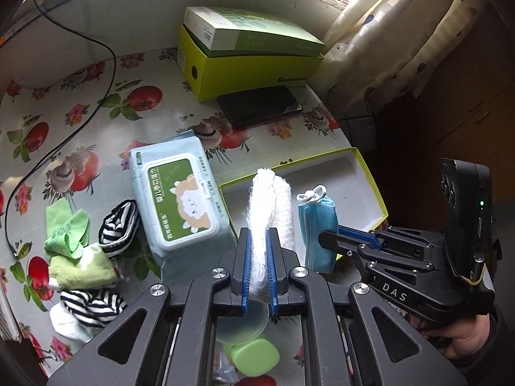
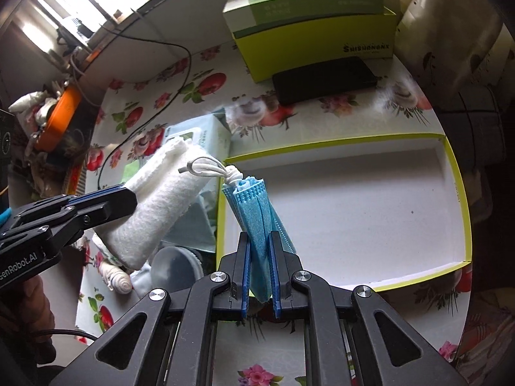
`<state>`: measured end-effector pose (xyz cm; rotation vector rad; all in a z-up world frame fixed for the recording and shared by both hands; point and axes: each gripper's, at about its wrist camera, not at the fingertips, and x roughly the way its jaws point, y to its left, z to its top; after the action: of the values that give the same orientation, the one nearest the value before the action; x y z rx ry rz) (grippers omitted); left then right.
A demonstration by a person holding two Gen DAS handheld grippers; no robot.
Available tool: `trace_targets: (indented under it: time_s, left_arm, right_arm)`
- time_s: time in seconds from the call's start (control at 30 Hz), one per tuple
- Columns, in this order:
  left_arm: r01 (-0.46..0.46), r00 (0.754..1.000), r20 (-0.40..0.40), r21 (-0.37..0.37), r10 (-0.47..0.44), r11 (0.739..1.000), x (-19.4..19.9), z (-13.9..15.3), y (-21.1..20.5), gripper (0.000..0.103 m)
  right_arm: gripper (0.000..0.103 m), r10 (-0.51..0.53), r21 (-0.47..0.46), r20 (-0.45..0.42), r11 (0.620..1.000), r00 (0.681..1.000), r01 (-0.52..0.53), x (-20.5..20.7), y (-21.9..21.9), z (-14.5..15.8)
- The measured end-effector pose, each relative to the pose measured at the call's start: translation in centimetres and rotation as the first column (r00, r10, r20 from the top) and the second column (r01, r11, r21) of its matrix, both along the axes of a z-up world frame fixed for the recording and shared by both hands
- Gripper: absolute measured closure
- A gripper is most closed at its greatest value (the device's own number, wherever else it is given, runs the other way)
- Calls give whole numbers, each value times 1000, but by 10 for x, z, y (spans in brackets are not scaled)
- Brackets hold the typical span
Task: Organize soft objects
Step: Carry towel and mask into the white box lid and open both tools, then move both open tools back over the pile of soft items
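Note:
My left gripper (image 1: 258, 234) is shut on a folded white cloth (image 1: 268, 206) and holds it above the table, beside the tray's left rim. The cloth also shows in the right wrist view (image 2: 161, 202). My right gripper (image 2: 260, 239) is shut on a folded blue face mask (image 2: 257, 215) with knotted white ear loops, held over the left end of the yellow-rimmed white tray (image 2: 450, 173). The mask (image 1: 317, 225) and the right gripper (image 1: 328, 236) show in the left wrist view too, just right of the cloth. The tray (image 1: 370, 173) holds nothing.
A wet-wipes pack (image 1: 180, 202) lies left of the tray. Striped and green socks (image 1: 93, 257) are piled further left. Stacked green boxes (image 1: 251, 58) and a black phone (image 1: 260, 106) stand at the back. A cable (image 1: 96, 106) crosses the floral tablecloth. A green container (image 1: 257, 357) sits below my left gripper.

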<state>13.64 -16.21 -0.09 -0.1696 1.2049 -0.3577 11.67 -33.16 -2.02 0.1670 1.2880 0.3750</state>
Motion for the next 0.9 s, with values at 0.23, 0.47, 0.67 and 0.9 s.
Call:
trace_targets:
  time_s: [0.23,0.47,0.67,0.9]
  left_arm:
    - [-3,999,-53,41,5,999,28,-31,-24,93]
    - [7,993,-118,58,0,998,43,-60,-39,93]
    - [21,988,-154,37,-15,999,42,-66,-38,89]
    - [8,990,-138,3,-8,1000,37,-55,-26,73]
  right_arm:
    - [92,-29,-10,-94,1000,995,28,12,-9,-29]
    - [89,-11,37,-139,999,990,16,17,-14,-43]
    - [80,25,79,-158,997,987,-13,15,-8,-47]
    - [80,62,118,-161,992,985,-43,9,2,-42]
